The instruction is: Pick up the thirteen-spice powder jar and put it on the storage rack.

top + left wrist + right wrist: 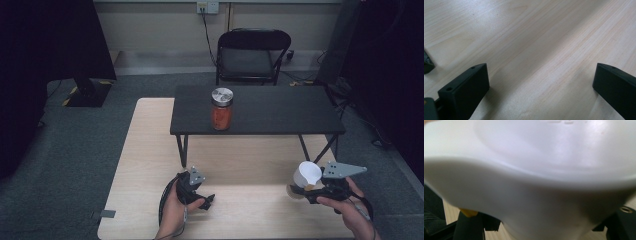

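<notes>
At the lower right of the high view, the right gripper [306,192] holds a white cup [307,175], with its jaws pinching the cup's wall. The cup is tilted, and its open mouth faces up and toward the upper right of the frame. It seems to be lifted a little above the bench [150,165]. In the right gripper view the cup [531,177] is very close, and its rim looks pressed out of round into a wavy line. I judge from this that the wall is thin and soft, so a hard squeeze could bend it more. Inside it looks clean and empty, as far as I can see. The jar [222,108] with orange-red content and a metal lid stands upright on the black table [280,112], toward the upper left from the cup and well apart from it. The cup's axis already leans in the direction away from the person. The left gripper [197,192] rests low at the lower middle of the frame, a bit nearer to the jar. Its jaws are spread wide over bare wood [536,50], with nothing between them.
</notes>
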{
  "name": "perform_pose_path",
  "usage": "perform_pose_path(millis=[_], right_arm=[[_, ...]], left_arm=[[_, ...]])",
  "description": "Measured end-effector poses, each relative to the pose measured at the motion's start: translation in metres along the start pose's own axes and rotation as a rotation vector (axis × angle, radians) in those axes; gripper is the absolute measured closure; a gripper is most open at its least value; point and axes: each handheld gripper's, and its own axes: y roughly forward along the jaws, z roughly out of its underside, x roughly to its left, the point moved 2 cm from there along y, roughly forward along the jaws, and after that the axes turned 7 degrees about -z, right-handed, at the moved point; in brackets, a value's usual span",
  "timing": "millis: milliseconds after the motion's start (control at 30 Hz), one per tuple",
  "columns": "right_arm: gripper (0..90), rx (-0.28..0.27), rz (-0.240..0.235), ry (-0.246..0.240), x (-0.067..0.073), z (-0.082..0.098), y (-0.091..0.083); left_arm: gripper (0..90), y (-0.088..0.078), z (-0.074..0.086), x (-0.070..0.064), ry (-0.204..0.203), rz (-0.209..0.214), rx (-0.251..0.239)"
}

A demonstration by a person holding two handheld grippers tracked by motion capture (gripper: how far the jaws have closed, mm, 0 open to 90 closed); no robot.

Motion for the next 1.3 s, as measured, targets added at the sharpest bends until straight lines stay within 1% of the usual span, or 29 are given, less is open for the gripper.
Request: perform_pose_path(millis=[433, 867, 1300], right_arm=[[30.7, 0.005, -0.005, -0.003, -0.003, -0.029, -0.008], [30.7, 0.029, -0.014, -0.007, -0.007, -0.056, -0.013], [30.7, 0.024, -0.012, -0.009, -0.010, -0.081, -0.022]], left_arm=[[0.0, 0.000, 0.000, 0.000, 0.000, 0.000, 0.000], [0.0, 0.000, 0.000, 0.000, 0.000, 0.000, 0.000], [0.0, 0.000, 0.000, 0.000, 0.000, 0.000, 0.000]])
